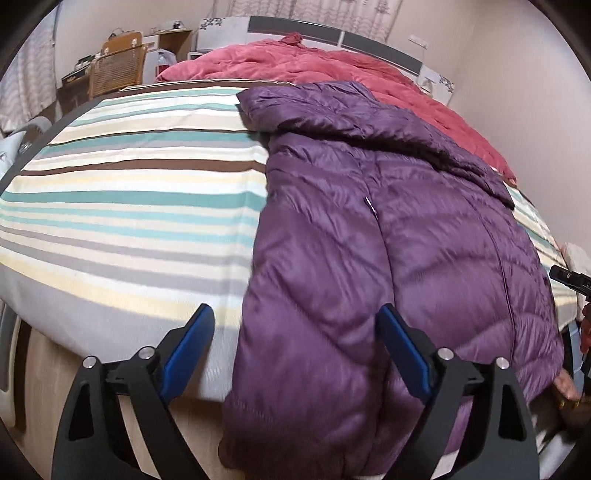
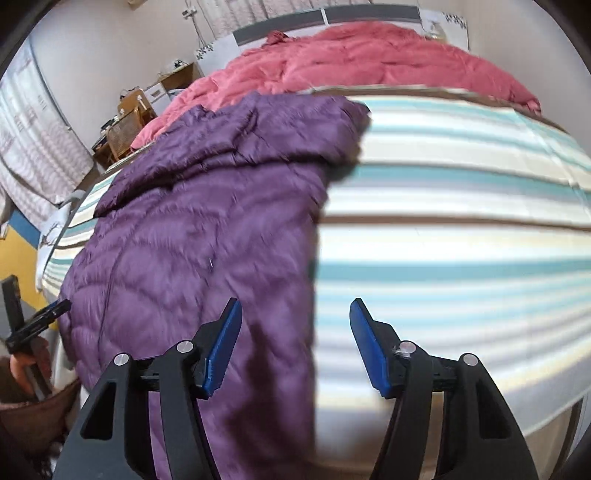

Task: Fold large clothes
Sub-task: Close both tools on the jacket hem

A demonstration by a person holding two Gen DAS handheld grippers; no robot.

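Observation:
A purple quilted down jacket (image 1: pixel 388 258) lies lengthwise on the striped bed sheet (image 1: pixel 129 192), hood end far, hem hanging over the near bed edge. My left gripper (image 1: pixel 297 332) is open and empty, just above the jacket's hem at its left side. In the right wrist view the jacket (image 2: pixel 192 236) fills the left half on the sheet (image 2: pixel 461 258). My right gripper (image 2: pixel 295 332) is open and empty above the jacket's right edge near the hem. The other gripper's tip shows at each view's edge (image 1: pixel 569 278) (image 2: pixel 40 321).
A pink-red duvet (image 1: pixel 332 62) is bunched at the head of the bed by the grey headboard (image 1: pixel 332 33). A wicker chair (image 1: pixel 118 70) and a desk stand far left. A wall runs along the bed's right side (image 1: pixel 535 92).

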